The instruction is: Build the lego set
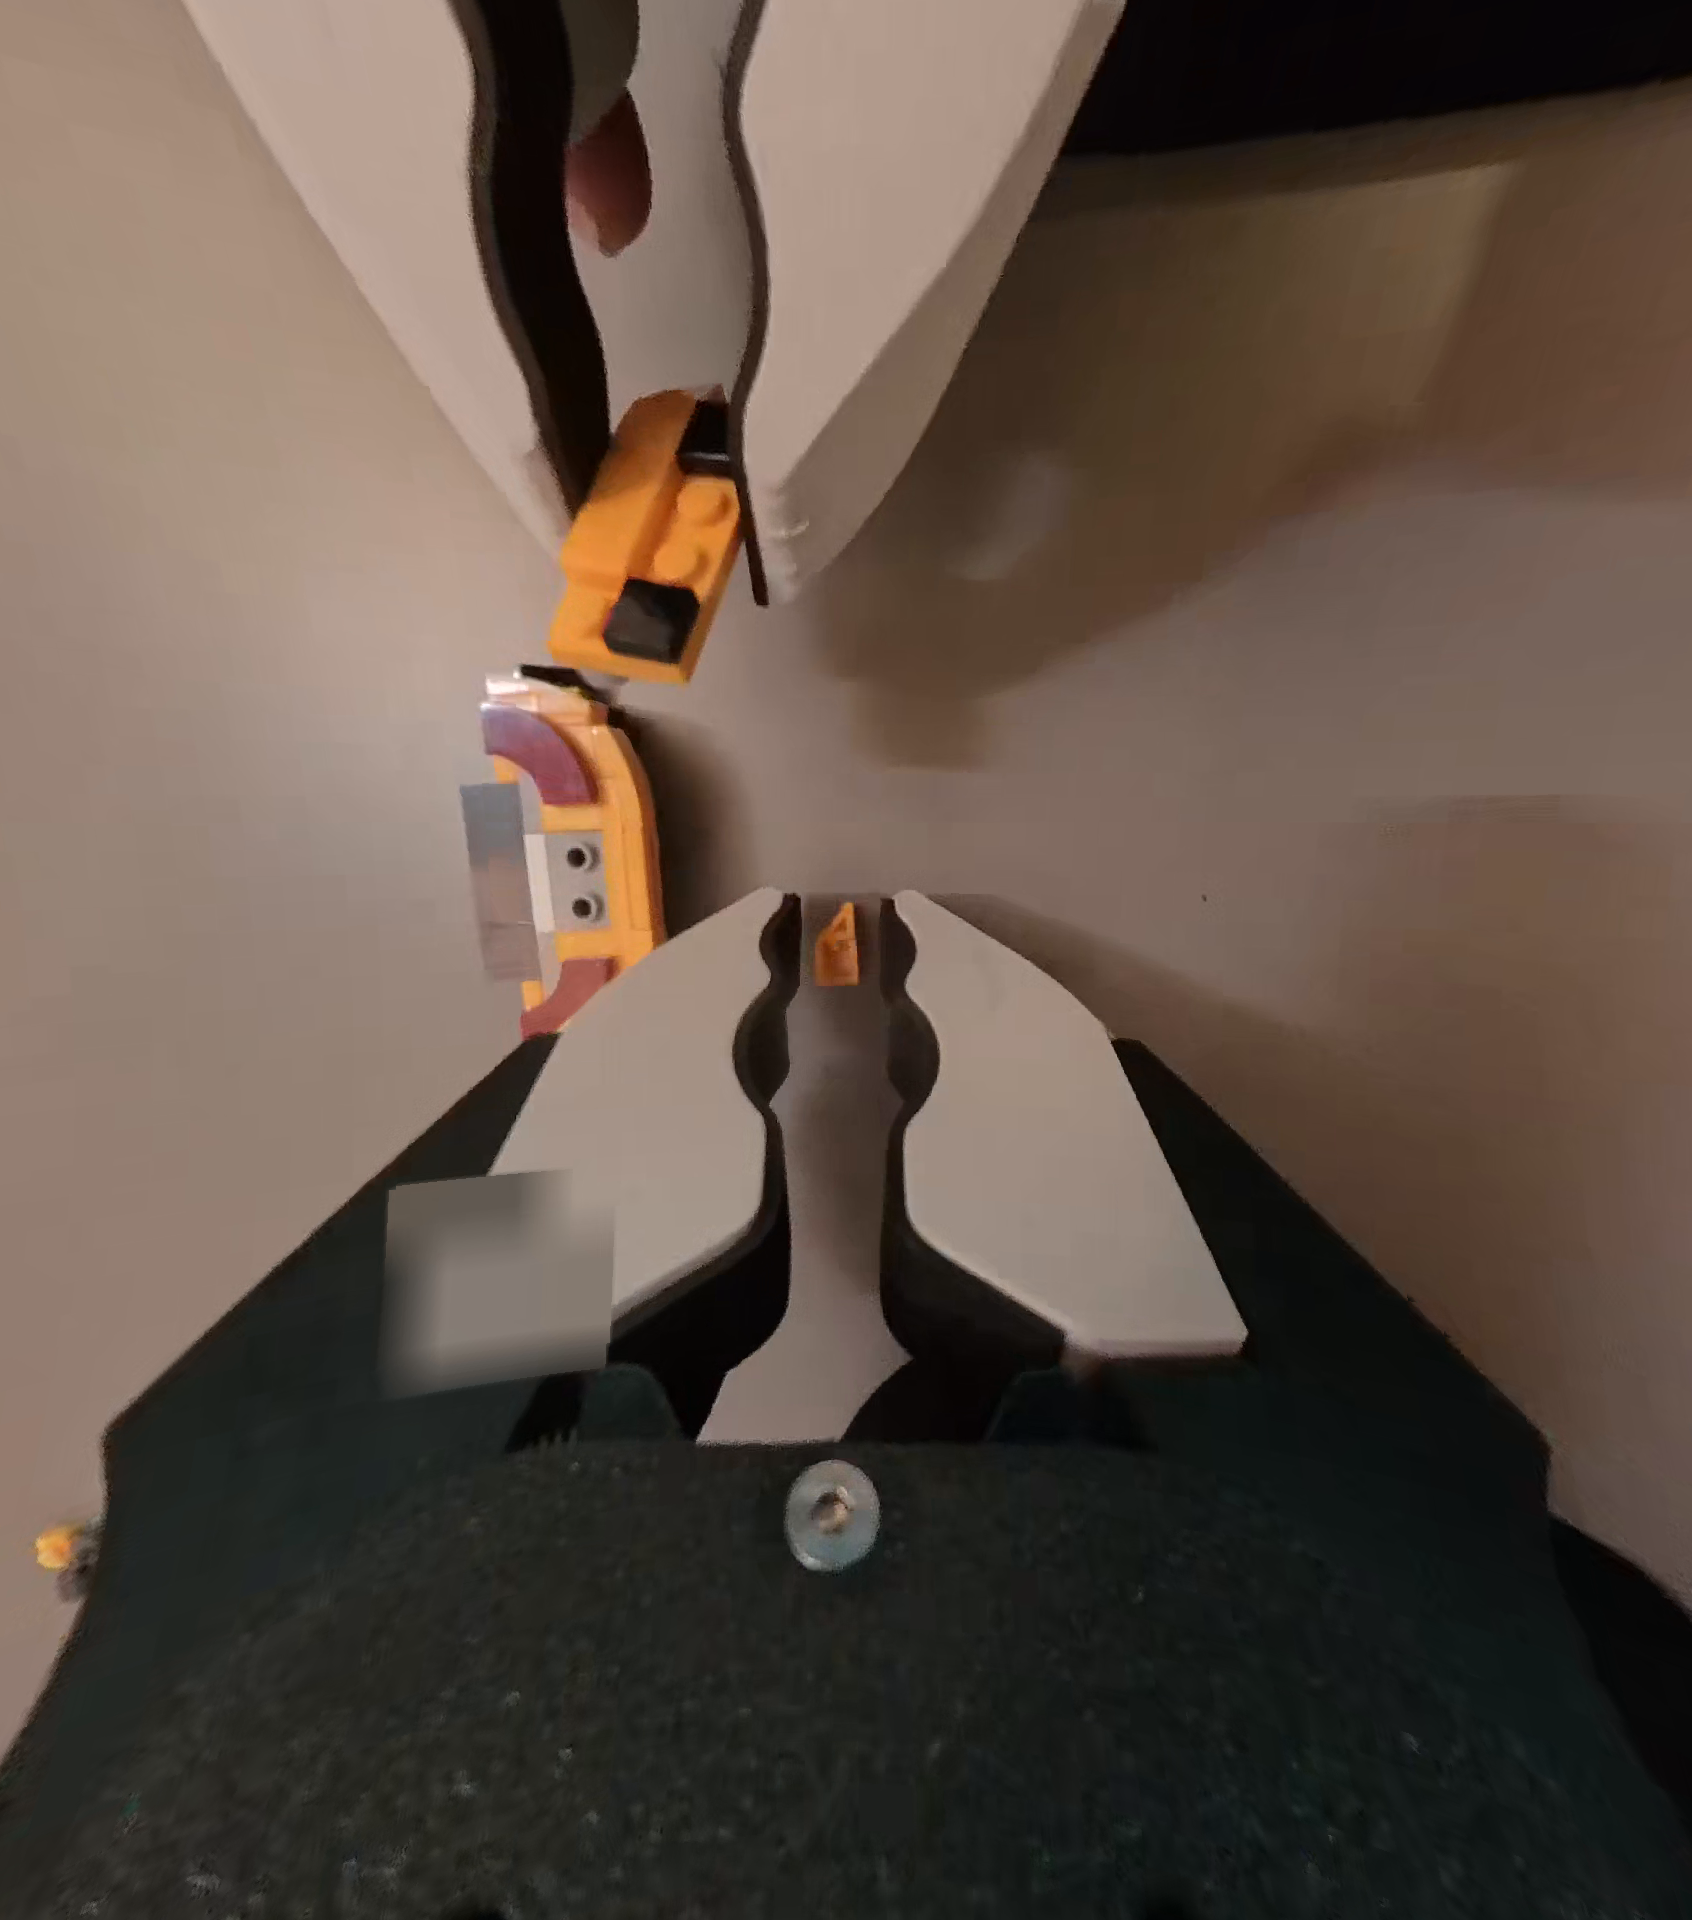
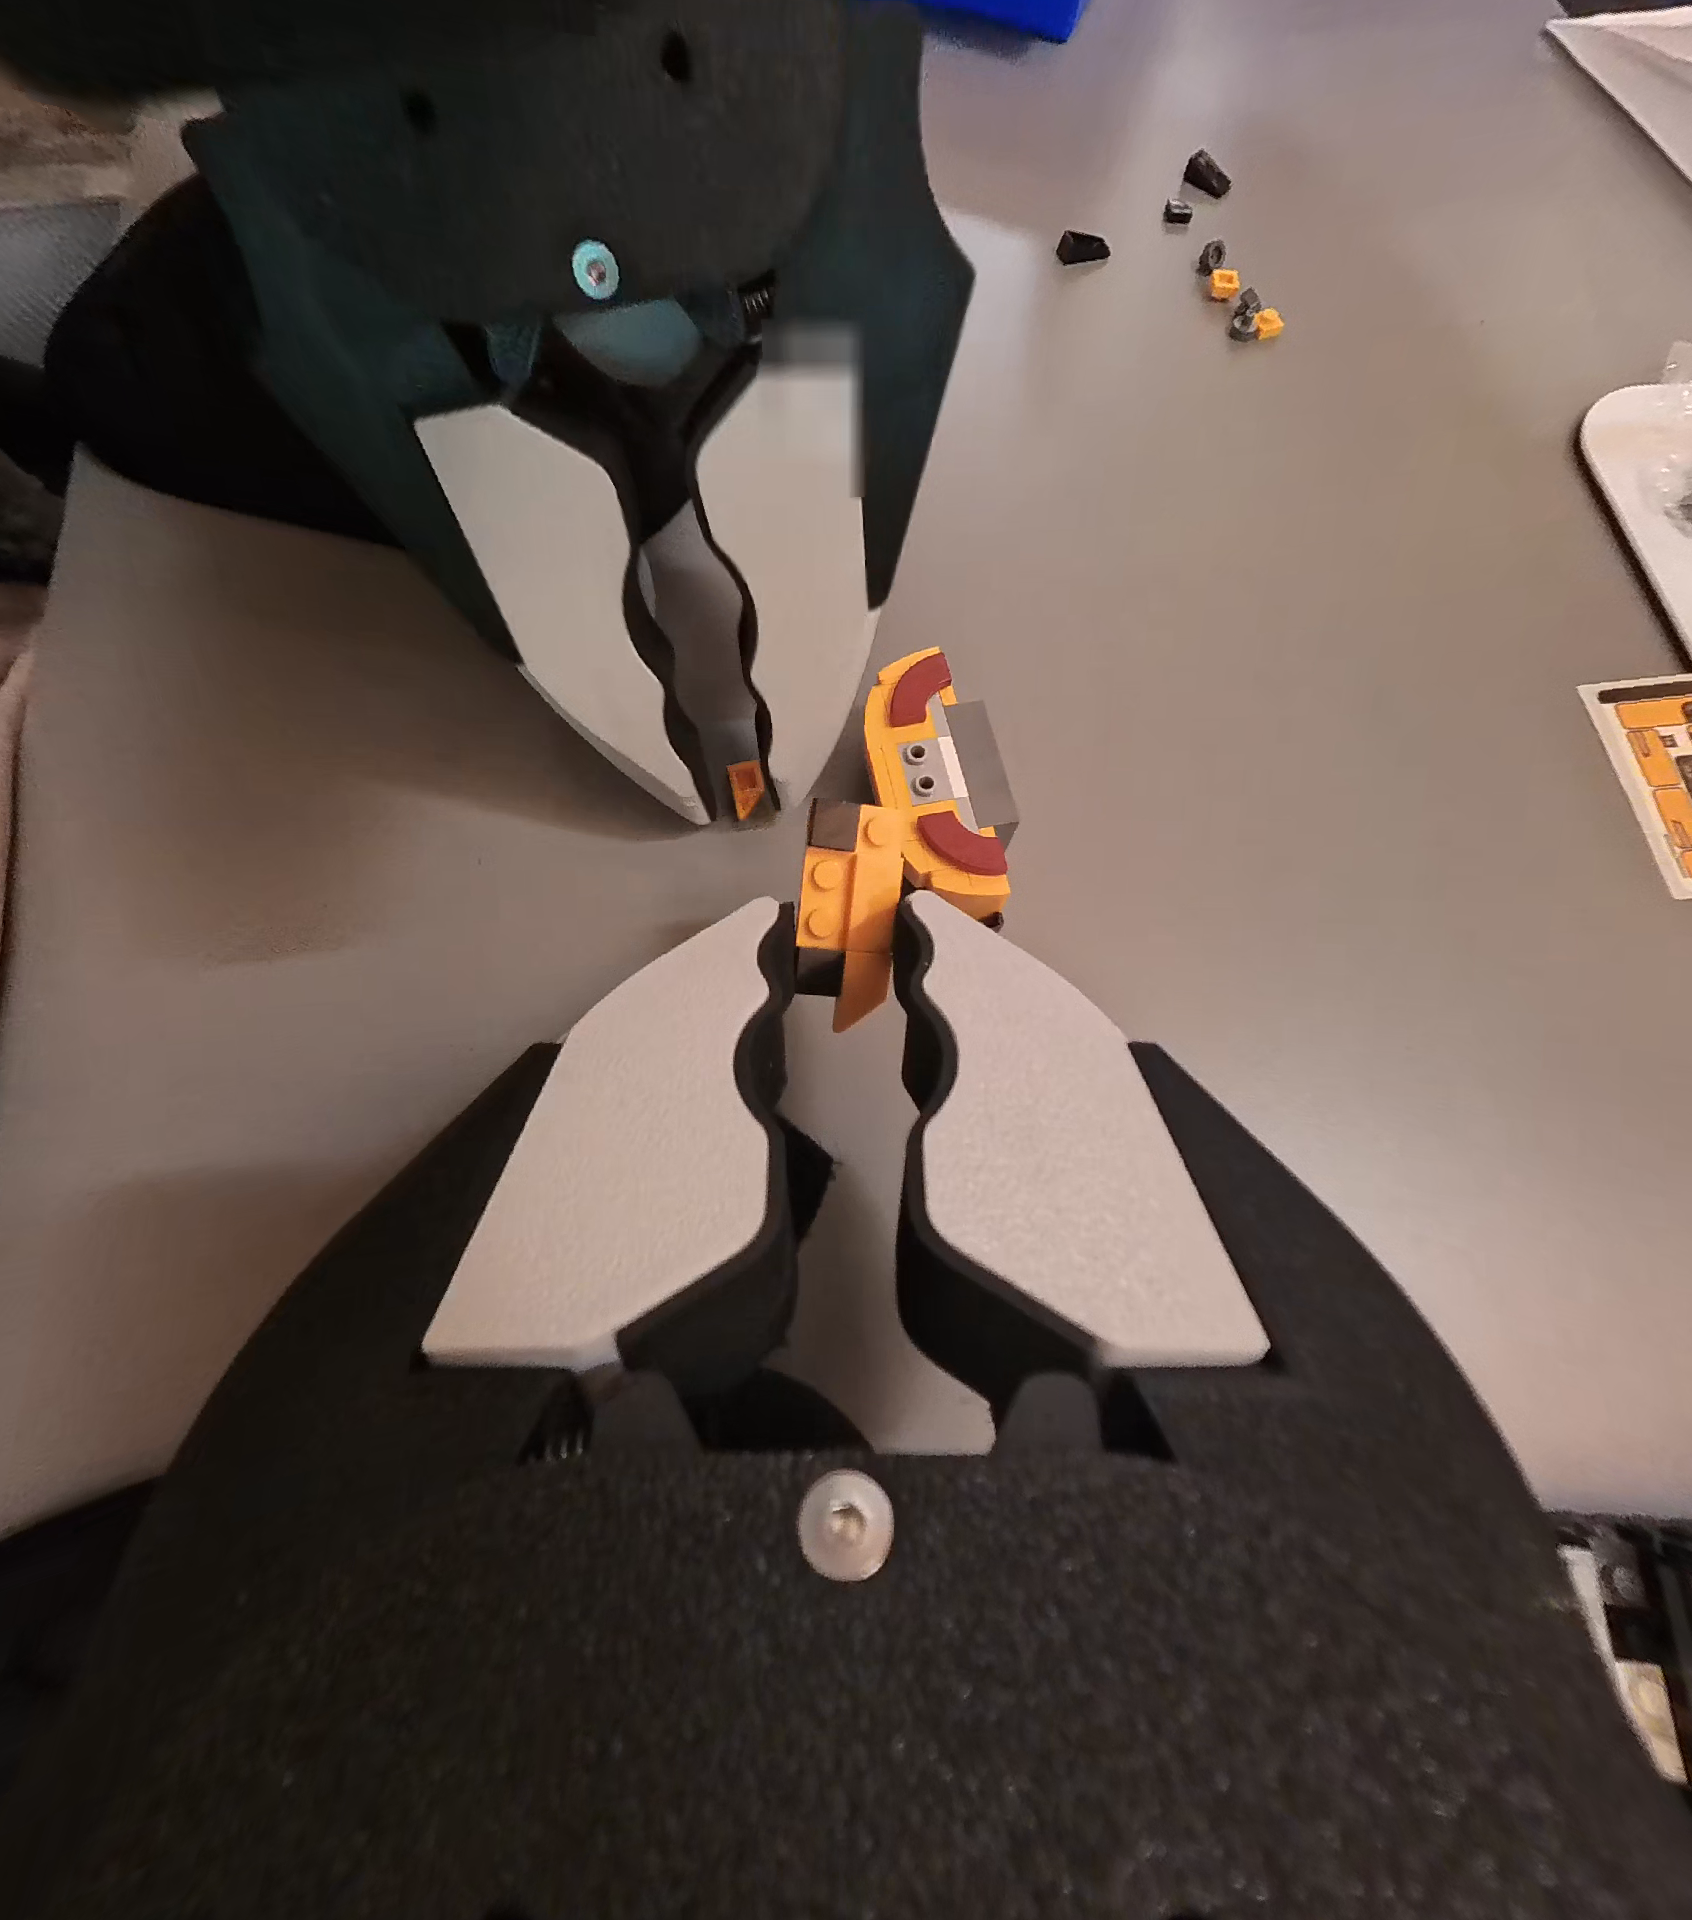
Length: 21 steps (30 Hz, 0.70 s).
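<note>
While right gripper [image 2: 842,914] clamps studded orange assembly [image 2: 847,894], smooth grey table [image 2: 1237,623]

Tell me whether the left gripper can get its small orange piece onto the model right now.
Probably yes. The left gripper holds the orange piece just beside the model, with bare table between them. The right gripper grips the model's near end, leaving its studs exposed.

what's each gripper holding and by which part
The right gripper is shut on the orange lego assembly, gripping its near end. The left gripper has a small orange piece between its fingertips; a firm pinch cannot be told.
</note>
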Each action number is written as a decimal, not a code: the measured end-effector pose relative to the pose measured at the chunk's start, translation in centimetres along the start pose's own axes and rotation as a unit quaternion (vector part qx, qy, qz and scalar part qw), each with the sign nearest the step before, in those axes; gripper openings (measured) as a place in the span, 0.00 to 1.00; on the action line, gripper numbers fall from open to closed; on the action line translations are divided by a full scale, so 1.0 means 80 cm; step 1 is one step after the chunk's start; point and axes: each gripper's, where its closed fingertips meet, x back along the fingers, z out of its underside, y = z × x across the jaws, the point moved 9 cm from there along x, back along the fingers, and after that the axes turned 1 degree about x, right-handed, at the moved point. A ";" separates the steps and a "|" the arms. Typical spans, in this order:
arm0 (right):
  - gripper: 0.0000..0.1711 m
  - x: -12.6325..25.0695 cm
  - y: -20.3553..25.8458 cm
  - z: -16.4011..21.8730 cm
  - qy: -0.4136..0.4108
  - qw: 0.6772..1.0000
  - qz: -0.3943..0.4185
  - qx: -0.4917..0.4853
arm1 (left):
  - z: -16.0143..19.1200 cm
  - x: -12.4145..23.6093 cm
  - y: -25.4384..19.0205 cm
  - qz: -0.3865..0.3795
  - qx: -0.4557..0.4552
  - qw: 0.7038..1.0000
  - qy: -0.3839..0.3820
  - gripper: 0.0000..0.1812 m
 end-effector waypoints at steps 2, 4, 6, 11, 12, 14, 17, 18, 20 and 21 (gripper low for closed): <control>0.10 0.001 0.000 0.000 0.000 1.000 0.001 -0.001 | -0.002 -0.004 0.000 0.012 -0.009 1.000 0.028 0.04; 0.10 0.002 -0.002 0.000 0.000 1.000 0.003 -0.002 | -0.004 -0.004 0.001 0.018 -0.017 0.999 0.037 0.00; 0.10 0.004 -0.003 0.001 -0.001 1.000 0.004 -0.003 | -0.007 0.000 0.001 0.021 -0.017 1.000 -0.002 0.00; 0.10 0.003 0.000 0.003 0.007 1.000 -0.011 0.001 | -0.003 0.025 0.013 0.075 0.131 0.959 -0.240 0.00; 0.10 0.002 0.001 0.003 0.009 1.000 -0.015 0.003 | 0.002 0.030 0.018 0.088 0.170 0.941 -0.278 0.00; 0.10 -0.001 0.003 0.004 0.011 1.000 -0.024 0.003 | 0.013 0.038 0.026 0.106 0.236 0.906 -0.335 0.00; 0.10 -0.005 0.005 0.005 0.019 0.999 -0.029 0.006 | 0.031 0.038 0.026 0.101 0.266 0.905 -0.316 0.00; 0.10 -0.006 0.005 0.005 0.019 0.999 -0.031 0.006 | 0.035 0.036 0.023 0.089 0.255 0.921 -0.280 0.01; 0.10 -0.009 0.005 0.006 0.023 0.999 -0.034 0.005 | 0.040 0.026 0.014 0.056 0.220 0.955 -0.189 0.04; 0.10 -0.010 0.006 0.007 0.026 0.999 -0.034 0.004 | 0.039 0.021 0.010 0.038 0.202 0.966 -0.154 0.06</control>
